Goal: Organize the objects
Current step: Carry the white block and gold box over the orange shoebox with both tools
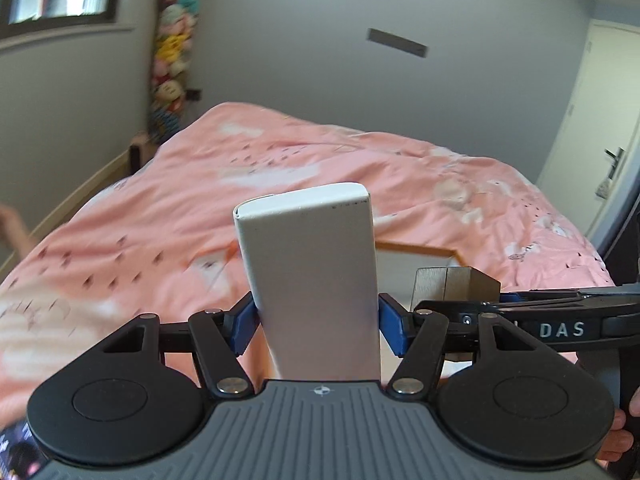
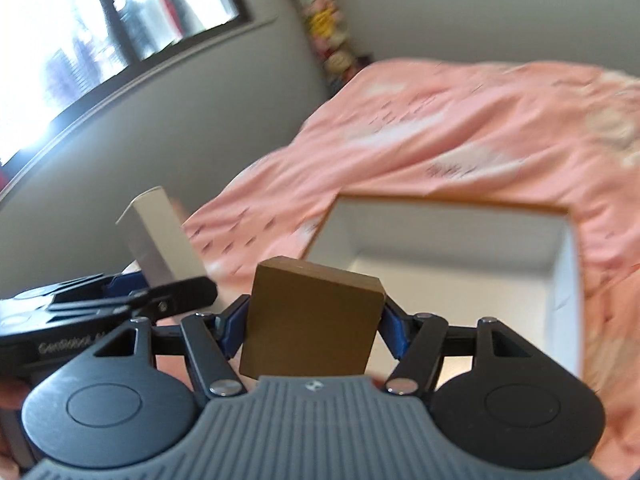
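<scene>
My left gripper is shut on a tall white box, its blue pads pressed on both sides; the box stands upright above the pink bed. My right gripper is shut on a brown box, held a little tilted. An open white tray with an orange rim lies on the bedspread, ahead and to the right of the brown box. In the left wrist view the right gripper and its brown box show at the right. In the right wrist view the white box and the left gripper show at the left.
A pink patterned bedspread covers the bed. Grey walls stand behind, with a window at the left, a column of plush toys in the corner and a white door at the right.
</scene>
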